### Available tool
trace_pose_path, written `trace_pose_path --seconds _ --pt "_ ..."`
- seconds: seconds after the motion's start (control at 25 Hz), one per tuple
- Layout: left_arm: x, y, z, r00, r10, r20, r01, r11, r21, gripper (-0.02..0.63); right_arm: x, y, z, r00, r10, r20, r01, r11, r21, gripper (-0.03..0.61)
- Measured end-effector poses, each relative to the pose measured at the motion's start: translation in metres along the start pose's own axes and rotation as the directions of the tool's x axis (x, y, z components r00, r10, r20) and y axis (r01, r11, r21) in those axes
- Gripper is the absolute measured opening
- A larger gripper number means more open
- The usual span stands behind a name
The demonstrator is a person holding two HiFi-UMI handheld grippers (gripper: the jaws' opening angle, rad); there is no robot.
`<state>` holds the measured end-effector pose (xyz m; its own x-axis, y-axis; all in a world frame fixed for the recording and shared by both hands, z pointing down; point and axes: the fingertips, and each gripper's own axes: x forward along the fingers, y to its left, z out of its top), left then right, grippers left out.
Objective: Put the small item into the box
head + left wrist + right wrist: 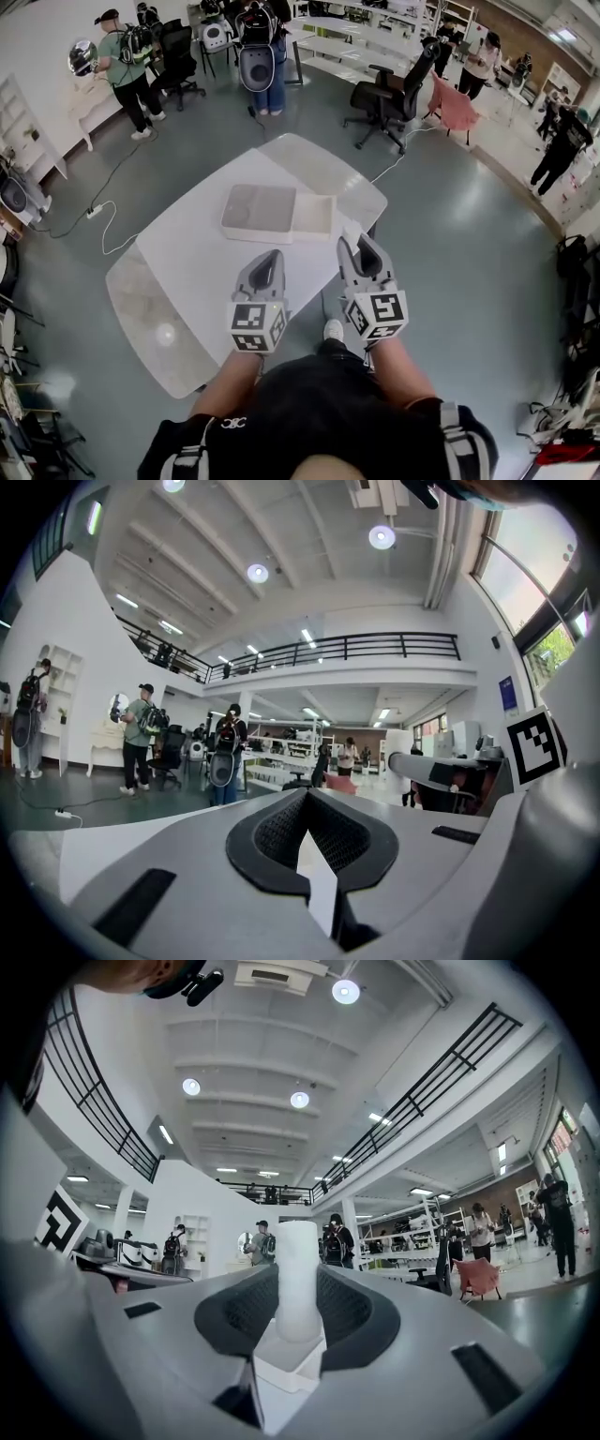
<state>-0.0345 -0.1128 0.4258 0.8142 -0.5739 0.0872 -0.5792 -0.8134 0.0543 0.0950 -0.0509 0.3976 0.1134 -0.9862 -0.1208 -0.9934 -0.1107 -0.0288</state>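
Note:
A shallow white box [315,218] lies on the white table [187,267] with its grey lid [258,212] slid off to the left, so the right part is uncovered. My right gripper [361,242] hovers just in front of the box's near right corner. In the right gripper view its jaws [298,1283] are shut on a small white cylinder [299,1265] that stands upright between the pads; the cylinder's tip [352,229] shows pale above the jaws. My left gripper [272,255] hangs beside it over the table, jaws together [307,803] with nothing in them.
The table has rounded glass-like corners [150,328]. Black office chairs [389,98] and a pink chair [455,105] stand beyond it. Several people stand at the back [127,66]. A cable with a power strip [98,211] runs on the floor to the left.

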Motion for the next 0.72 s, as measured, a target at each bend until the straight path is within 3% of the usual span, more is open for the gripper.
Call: trace_pose_path --seconds 0.72 --pt "0.186 0.016 0.011 0.994 0.096 -0.06 -0.097 0.995 -0.026 0.006 0.152 -0.12 -0.037 0.983 0.15 -0.108 -0.146 0.988 0.043 0.121"
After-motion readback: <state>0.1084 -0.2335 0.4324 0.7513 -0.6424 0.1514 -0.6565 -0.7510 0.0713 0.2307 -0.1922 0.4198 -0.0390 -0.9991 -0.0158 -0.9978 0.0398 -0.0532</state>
